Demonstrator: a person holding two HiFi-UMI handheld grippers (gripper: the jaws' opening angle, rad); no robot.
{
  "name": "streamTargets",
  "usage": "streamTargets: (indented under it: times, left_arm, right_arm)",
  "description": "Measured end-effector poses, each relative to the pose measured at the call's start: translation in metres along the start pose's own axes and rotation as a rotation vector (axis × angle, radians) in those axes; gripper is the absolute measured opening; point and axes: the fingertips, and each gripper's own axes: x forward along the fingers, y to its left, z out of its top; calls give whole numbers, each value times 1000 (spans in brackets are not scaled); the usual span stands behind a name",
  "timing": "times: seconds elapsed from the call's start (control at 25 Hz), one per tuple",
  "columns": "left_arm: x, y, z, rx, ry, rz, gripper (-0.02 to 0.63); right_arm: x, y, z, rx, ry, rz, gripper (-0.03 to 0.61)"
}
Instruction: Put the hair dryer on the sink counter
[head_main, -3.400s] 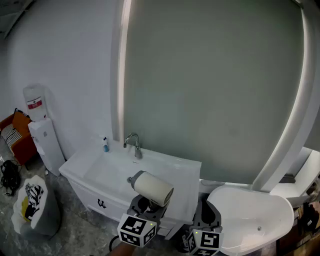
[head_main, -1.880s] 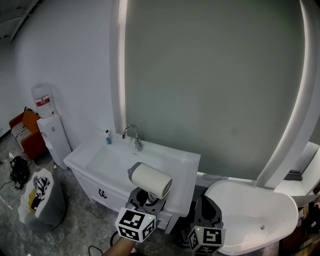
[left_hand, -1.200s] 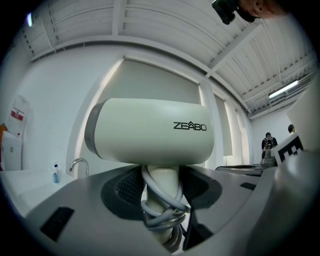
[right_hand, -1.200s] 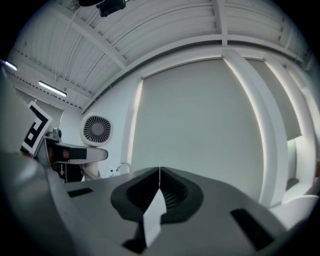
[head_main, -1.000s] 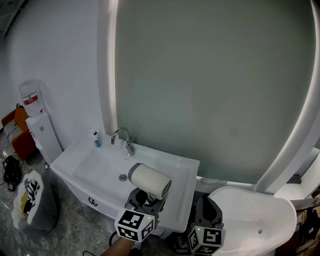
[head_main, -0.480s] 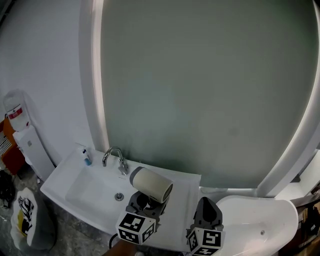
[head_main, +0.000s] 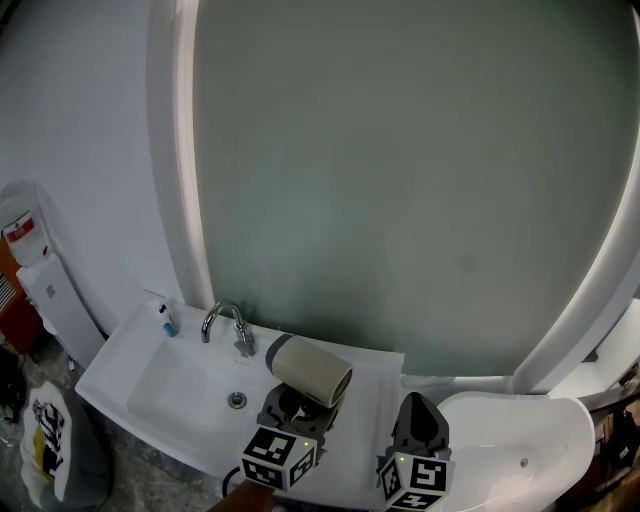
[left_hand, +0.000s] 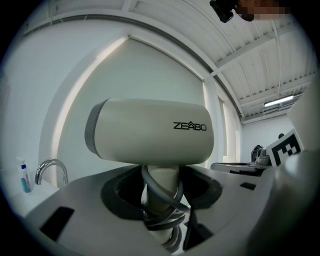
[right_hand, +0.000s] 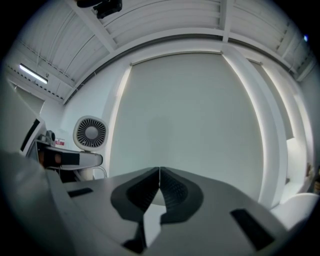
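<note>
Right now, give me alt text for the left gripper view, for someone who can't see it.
The left gripper clamps the cord-wrapped handle of a beige hair dryer, whose barrel lies sideways above the jaws. Behind stands a large arched grey panel with a lit rim; a faucet and a small blue bottle sit at lower left.

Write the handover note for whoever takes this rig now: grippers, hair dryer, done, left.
Left gripper: shut on the hair dryer, fingers on its cord-wrapped handle, barrel sideways on top.
Right gripper: shut, empty, beside the left one.
Hair dryer: in the air, apparently over the sink counter, right of the faucet.
Done: dryer picked up and at the sink.
Left: lower it onto bare counter, open the fingers, withdraw.
</note>
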Motion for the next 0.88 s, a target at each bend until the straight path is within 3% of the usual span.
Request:
streamTargets:
  times: [0.4, 0.88]
  left_arm:
    - [19, -11, 1, 15, -11, 42, 206]
    - [43, -10, -46, -13, 89, 77, 206]
  right_arm:
    - [17, -19, -1, 10, 3, 59, 21]
    - [35, -37, -48, 44, 95, 86, 21]
